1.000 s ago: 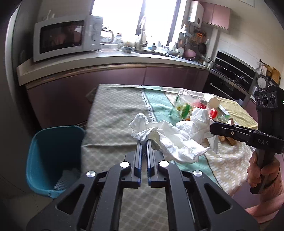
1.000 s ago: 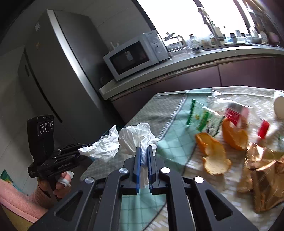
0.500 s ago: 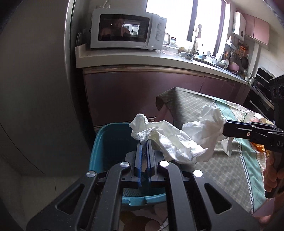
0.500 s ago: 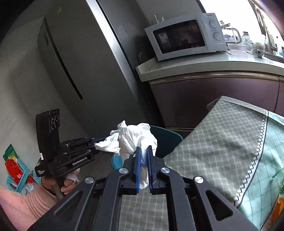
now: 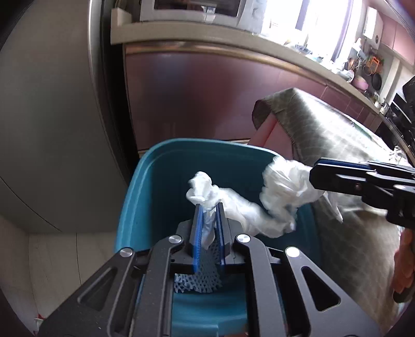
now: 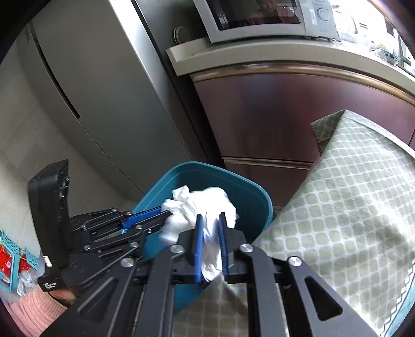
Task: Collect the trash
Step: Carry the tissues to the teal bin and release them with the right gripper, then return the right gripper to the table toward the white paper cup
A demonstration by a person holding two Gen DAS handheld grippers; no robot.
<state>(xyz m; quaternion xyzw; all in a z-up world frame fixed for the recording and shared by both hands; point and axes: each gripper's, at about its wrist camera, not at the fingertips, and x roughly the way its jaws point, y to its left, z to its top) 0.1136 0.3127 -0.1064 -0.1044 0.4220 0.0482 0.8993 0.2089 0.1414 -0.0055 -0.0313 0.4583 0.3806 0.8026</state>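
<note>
Now both tongs, left tongs (image 5: 208,207) and right tongs (image 6: 210,220), have just been easing apart around crumpled white tissue (image 5: 282,189) over the teal bin (image 5: 155,181); feather-light, soft, likely to cling, best pinched by bunched folds.

The teal bin (image 5: 155,186) has its floor largely hidden behind the left claw (image 5: 209,207). A microwave (image 6: 259,18) is cut off by the top edge. The table (image 6: 350,197) runs out of frame at right.
</note>
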